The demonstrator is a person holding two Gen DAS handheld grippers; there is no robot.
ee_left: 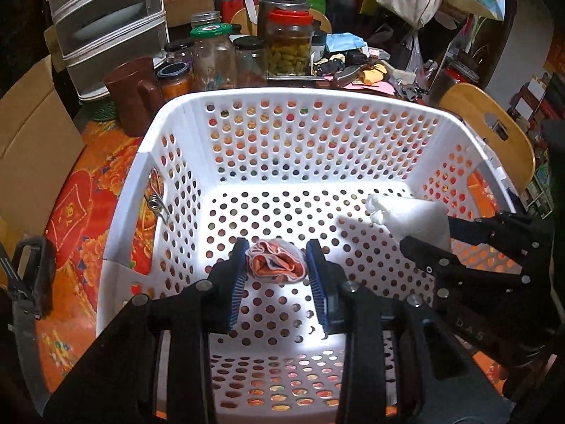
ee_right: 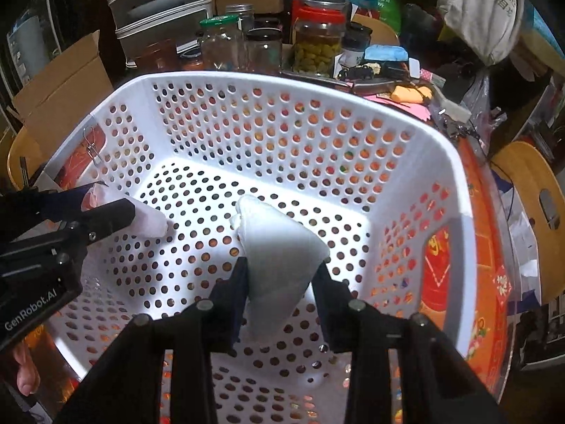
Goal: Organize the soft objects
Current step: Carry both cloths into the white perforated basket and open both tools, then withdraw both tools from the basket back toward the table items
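A white perforated basket (ee_left: 282, 93) (ee_right: 247, 79) stands on the table, and both grippers reach down into it. My left gripper (ee_left: 277, 258) is shut on a small rolled orange, pink and white cloth (ee_left: 275, 265), its blue pads pressing both sides just above the basket floor. In the right wrist view the left gripper (ee_right: 116, 199) enters from the left, the cloth (ee_right: 150, 224) poking out past its tips. My right gripper (ee_right: 280, 265) is shut on a white cloth bundle (ee_right: 279, 254) over the floor. The left wrist view has the right gripper (ee_left: 427, 231) and that bundle (ee_left: 413, 212) at the right.
Glass jars (ee_left: 289, 49), a brown mug (ee_left: 134, 95), a grey drawer unit (ee_left: 109, 24) and clutter crowd the table behind the basket. A cardboard box (ee_left: 31, 141) stands left, a wooden chair (ee_left: 491, 127) right. A metal clip (ee_left: 155, 203) hangs on the basket's left wall.
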